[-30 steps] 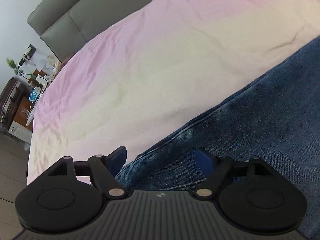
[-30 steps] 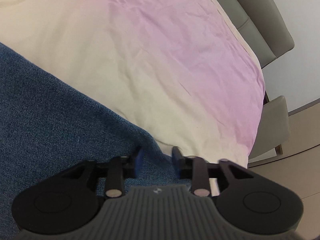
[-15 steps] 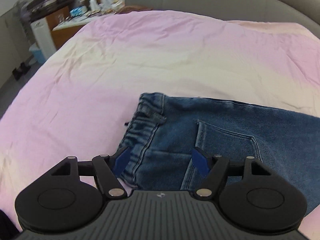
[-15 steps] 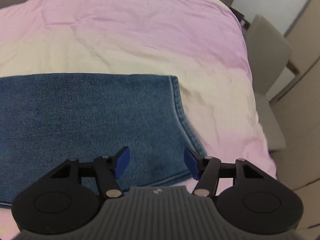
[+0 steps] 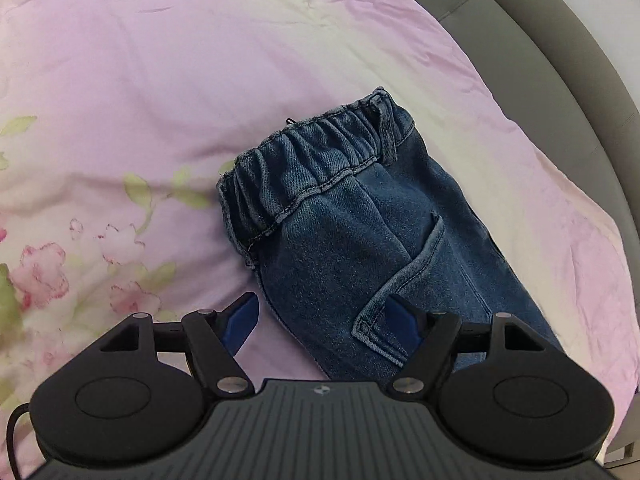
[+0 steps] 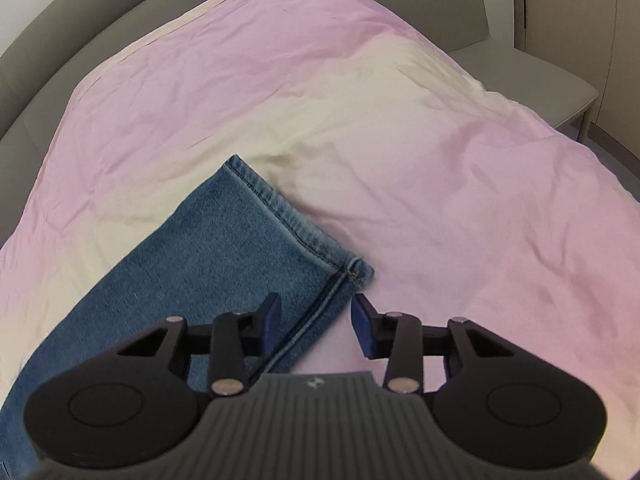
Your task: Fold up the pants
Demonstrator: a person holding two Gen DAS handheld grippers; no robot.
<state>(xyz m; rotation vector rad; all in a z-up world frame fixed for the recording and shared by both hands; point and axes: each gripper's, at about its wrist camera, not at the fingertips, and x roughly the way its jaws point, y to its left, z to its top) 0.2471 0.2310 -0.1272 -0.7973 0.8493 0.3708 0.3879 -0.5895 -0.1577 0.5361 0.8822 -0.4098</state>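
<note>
We are looking at one pair of pants, blue denim, lying flat on the bed. They are showing a gathered elastic waistband with pale topstitching, one belt loop at its far end, and one curved pocket seam below it. The denim is reading darker at the seat and lighter toward the leg. In the right wrist view we are seeing one hem end, stitched in a double row, with a side seam running back toward the camera; whether one leg or two stacked legs are lying there we cannot tell from this angle.

The bedcover is running pink to cream, lightly creased, with a flower print appearing at the left of the left wrist view. A grey padded headboard is curving along the far edge. One grey chair is standing beside the bed.

We are counting two grippers. The left gripper is hovering over the seat of the pants, jaws standing wide apart, one blue pad over the bedcover, the other over the pocket corner, gripping nothing. The right gripper is hovering at the hem end, jaws partly open and having just been closing; the seamed edge of the leg is lying below the gap, and the pads are not pressing on it.
</note>
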